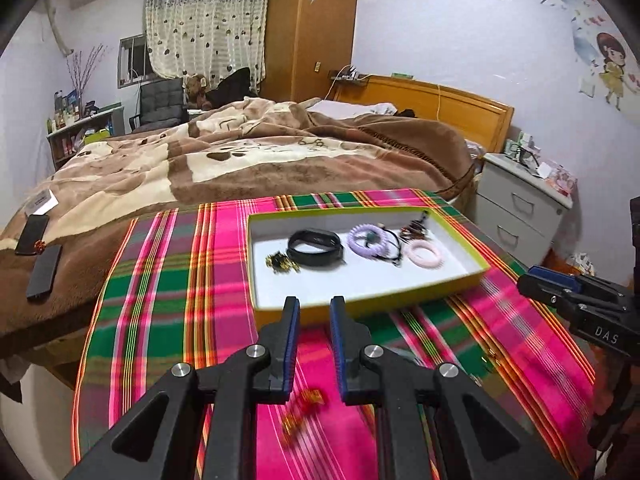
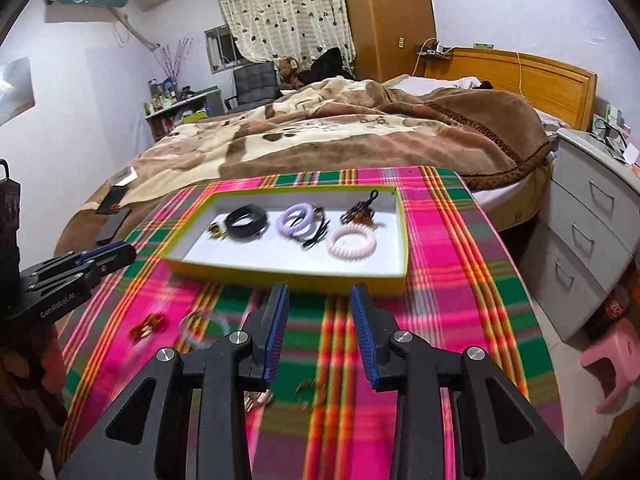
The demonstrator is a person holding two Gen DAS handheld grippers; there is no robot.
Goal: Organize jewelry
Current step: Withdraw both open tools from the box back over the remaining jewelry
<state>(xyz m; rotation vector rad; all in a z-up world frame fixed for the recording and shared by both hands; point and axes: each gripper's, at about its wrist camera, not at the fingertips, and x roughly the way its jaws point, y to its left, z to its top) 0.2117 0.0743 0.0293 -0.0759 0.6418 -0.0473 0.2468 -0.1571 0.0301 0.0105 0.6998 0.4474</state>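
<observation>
A shallow yellow-rimmed box [image 1: 360,307] [image 2: 288,274] sits on the plaid cloth. It holds a black band [image 1: 315,247] [image 2: 245,221], a lilac coil ring [image 1: 366,239] [image 2: 297,219], a pink coil ring [image 1: 426,254] [image 2: 351,242], gold pieces [image 1: 282,262] [image 2: 216,231] and a dark beaded piece [image 1: 416,227] [image 2: 358,212]. My left gripper [image 1: 314,305] is open and empty just before the box; red-gold pieces [image 1: 304,408] [image 2: 147,326] lie under it. My right gripper [image 2: 320,292] is open and empty; a clear ring [image 2: 202,322] and small pieces [image 2: 308,390] lie near it.
The plaid cloth [image 1: 168,300] [image 2: 448,300] covers a table against a bed with a brown blanket [image 1: 248,160]. Two phones [image 1: 38,252] lie on the bed's left. A white nightstand [image 2: 588,216] and a pink stool [image 2: 616,360] stand to the right.
</observation>
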